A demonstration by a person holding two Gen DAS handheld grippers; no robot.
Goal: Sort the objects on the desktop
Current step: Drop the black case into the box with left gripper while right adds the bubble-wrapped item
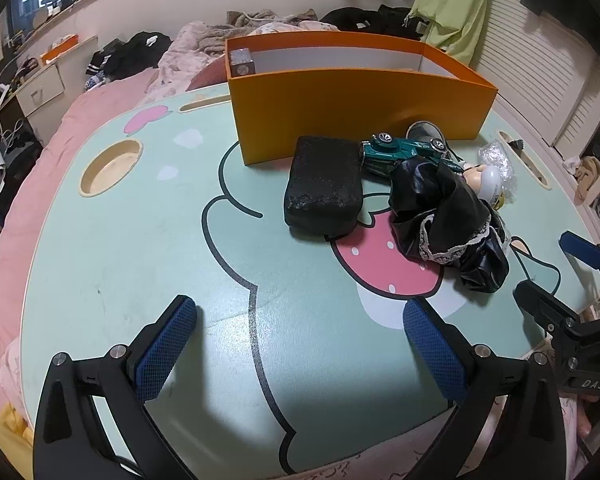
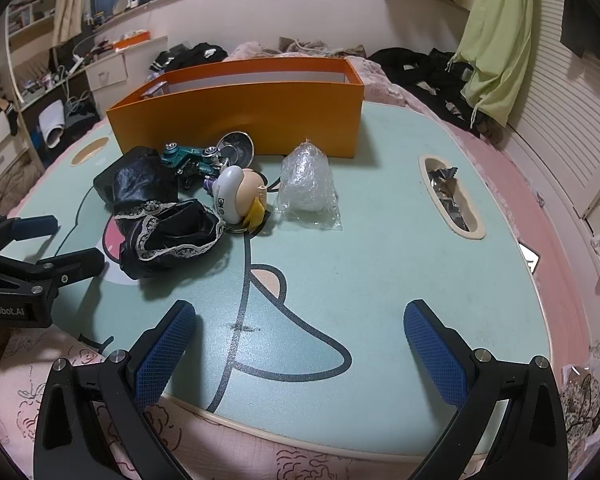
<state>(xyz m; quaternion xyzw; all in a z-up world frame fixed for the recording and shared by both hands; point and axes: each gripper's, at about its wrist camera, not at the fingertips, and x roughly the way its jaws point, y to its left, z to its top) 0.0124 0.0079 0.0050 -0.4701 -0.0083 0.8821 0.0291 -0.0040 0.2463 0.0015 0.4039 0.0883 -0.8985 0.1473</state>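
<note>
An orange box (image 1: 356, 104) (image 2: 236, 114) stands at the back of the mint-green lap table (image 1: 140, 248) (image 2: 380, 280). In front of it lie a black sponge block (image 1: 323, 186), a green toy car (image 1: 400, 150) (image 2: 188, 158), a doll in a black lace dress (image 1: 448, 216) (image 2: 168, 228) with a white-capped head (image 2: 240, 194), a small round metal dish (image 2: 236, 146) and a clear crumpled plastic bag (image 2: 306, 184). My left gripper (image 1: 300, 340) is open and empty, near the table's front edge. My right gripper (image 2: 300, 340) is open and empty, also at the front edge.
A small grey cube (image 1: 242, 62) sits inside the box's left corner. The table has a round cup recess (image 1: 110, 166) and a slot with foil wrappers (image 2: 450, 196). The table rests on a pink bed (image 1: 4, 272) with clothes behind.
</note>
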